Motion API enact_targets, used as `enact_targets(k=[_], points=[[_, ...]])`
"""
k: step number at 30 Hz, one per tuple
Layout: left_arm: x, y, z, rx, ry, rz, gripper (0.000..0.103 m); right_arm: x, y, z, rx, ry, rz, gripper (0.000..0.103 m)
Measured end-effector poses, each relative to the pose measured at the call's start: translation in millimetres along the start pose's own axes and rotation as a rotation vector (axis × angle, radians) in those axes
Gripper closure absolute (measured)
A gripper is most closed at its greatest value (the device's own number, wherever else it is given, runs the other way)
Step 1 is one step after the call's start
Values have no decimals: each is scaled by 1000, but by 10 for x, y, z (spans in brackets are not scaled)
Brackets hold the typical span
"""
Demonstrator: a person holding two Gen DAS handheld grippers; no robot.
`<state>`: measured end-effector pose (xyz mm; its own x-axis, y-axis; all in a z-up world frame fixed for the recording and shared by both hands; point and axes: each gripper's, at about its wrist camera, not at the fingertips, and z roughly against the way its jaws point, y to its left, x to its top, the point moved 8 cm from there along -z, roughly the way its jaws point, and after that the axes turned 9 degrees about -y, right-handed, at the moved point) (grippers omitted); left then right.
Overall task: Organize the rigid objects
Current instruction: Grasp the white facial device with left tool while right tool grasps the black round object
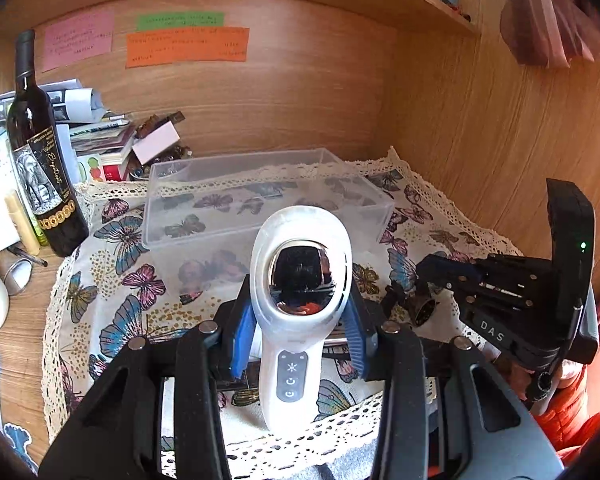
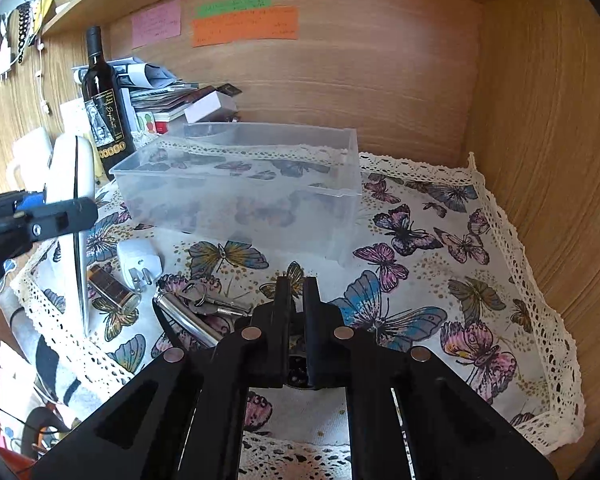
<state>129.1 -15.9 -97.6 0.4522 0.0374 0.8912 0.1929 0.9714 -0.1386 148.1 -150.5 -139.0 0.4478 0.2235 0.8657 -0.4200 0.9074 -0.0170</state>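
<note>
Left wrist view first: a wooden desk alcove, its back panel carrying a pink note (image 1: 78, 40), a green note (image 1: 180, 21) and an orange note (image 1: 187, 47). A butterfly-print cloth (image 1: 120, 280) with a lace edge covers the desk top, and on it sits a clear plastic bin (image 1: 260, 200), open at the top with nothing visible inside. Off to the left stands a dark wine bottle (image 1: 40, 152) beside a heap of papers and booklets (image 1: 96, 128).

Front and centre, the left gripper (image 1: 300, 344) has its blue pads (image 1: 242, 340) pressed on either side of a white handheld device (image 1: 296, 304), pinching it at the neck, just below its mirrored oval head. The device is upright, buttons facing the camera, lifted clear of the cloth, this side of the bin. At the right, the right gripper (image 1: 428, 292) points in low over the cloth, holding a small dark metal piece at its tip.

Over to the right wrist view: the right gripper (image 2: 296, 300) has its black fingers nearly pressed together, and a small dark object shows between them farther back; what it is I cannot tell. Just to its left on the cloth lie a bunch of keys (image 2: 204, 300), a silver cylinder (image 2: 184, 320), a small amber bottle (image 2: 114, 288) and a white plug adapter (image 2: 138, 260). The bin (image 2: 240, 184) sits beyond them. The white device (image 2: 74, 208) shows edge-on at the far left, held in the left gripper (image 2: 40, 216).
</note>
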Motion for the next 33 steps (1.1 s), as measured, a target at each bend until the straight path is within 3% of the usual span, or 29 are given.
enact_targets(k=[3, 7, 19, 25, 33], points=[[133, 79, 62, 18, -37, 10, 63, -43, 7, 16, 8, 13, 3, 93], [305, 218, 149, 37, -84, 35, 63, -145, 21, -31, 13, 47, 5, 73], [575, 442, 251, 90, -140, 45, 63, -462, -23, -242, -2, 149, -13, 73], [700, 513, 192, 113, -150, 24, 63, -245, -31, -145, -10, 94, 0, 73], [964, 683, 8, 155, -156, -12, 63, 411, -99, -71, -38, -49, 26, 73]])
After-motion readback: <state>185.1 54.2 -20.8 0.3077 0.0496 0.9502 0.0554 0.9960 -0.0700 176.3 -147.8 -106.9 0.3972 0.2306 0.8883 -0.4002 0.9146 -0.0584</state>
